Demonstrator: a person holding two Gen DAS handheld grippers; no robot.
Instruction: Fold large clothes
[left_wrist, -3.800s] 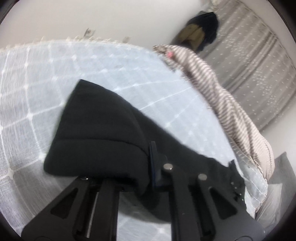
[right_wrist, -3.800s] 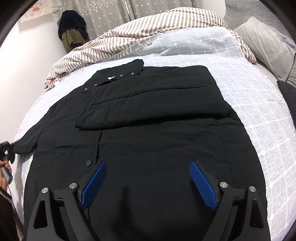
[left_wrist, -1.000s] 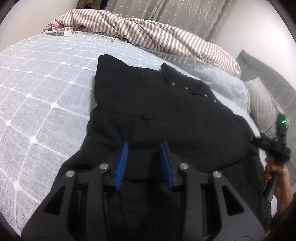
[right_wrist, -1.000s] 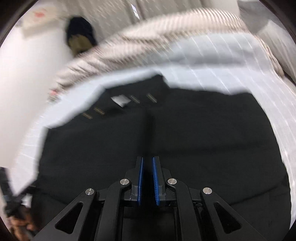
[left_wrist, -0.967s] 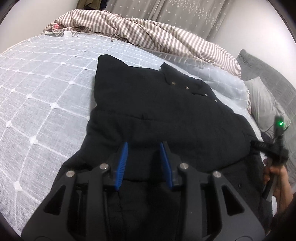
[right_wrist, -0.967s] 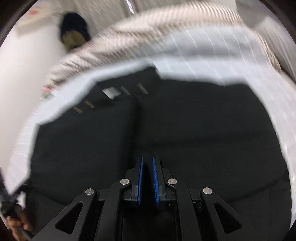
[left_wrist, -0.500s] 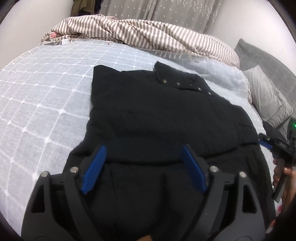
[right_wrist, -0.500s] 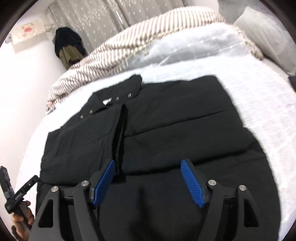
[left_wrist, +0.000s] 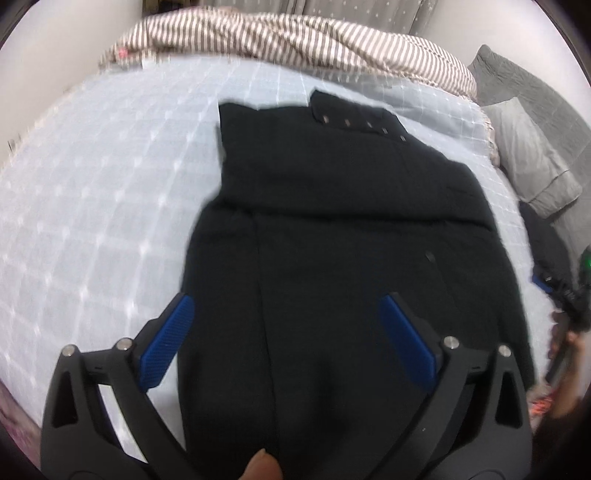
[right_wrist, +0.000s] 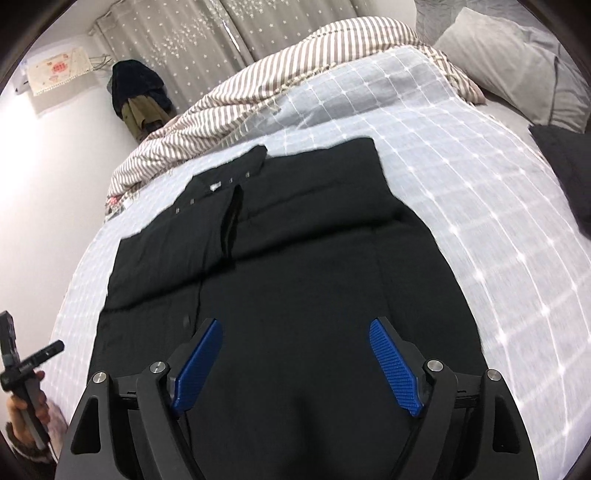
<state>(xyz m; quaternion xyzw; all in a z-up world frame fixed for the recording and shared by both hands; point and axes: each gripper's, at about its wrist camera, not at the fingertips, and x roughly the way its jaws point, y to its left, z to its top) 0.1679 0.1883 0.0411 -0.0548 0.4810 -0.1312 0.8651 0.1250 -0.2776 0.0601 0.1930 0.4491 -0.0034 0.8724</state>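
A black jacket (left_wrist: 351, 221) lies flat on the bed with its snap collar at the far end and both sleeves folded across the chest. My left gripper (left_wrist: 286, 299) hovers over the jacket's lower left part, its jaws opening wide with nothing pinched between the blue pads (left_wrist: 166, 347). In the right wrist view the jacket (right_wrist: 295, 258) shows the two folded sleeves meeting at a dark seam. My right gripper (right_wrist: 295, 323) hangs over the hem area, jaws opening, with only cloth beneath them. Each view shows the other gripper at its edge, held in a hand.
The bed cover (left_wrist: 92, 184) is pale blue with a white grid. A striped blanket (right_wrist: 295, 74) is bunched at the far side. Grey pillows (right_wrist: 517, 55) and a dark garment (right_wrist: 565, 162) lie to the right. Clothes (right_wrist: 140, 96) hang on the wall by the curtain.
Both grippers have gone from nearly shut on the sleeve cloth to wide open and have drawn back and up. The sleeves now lie folded on the jacket's chest.
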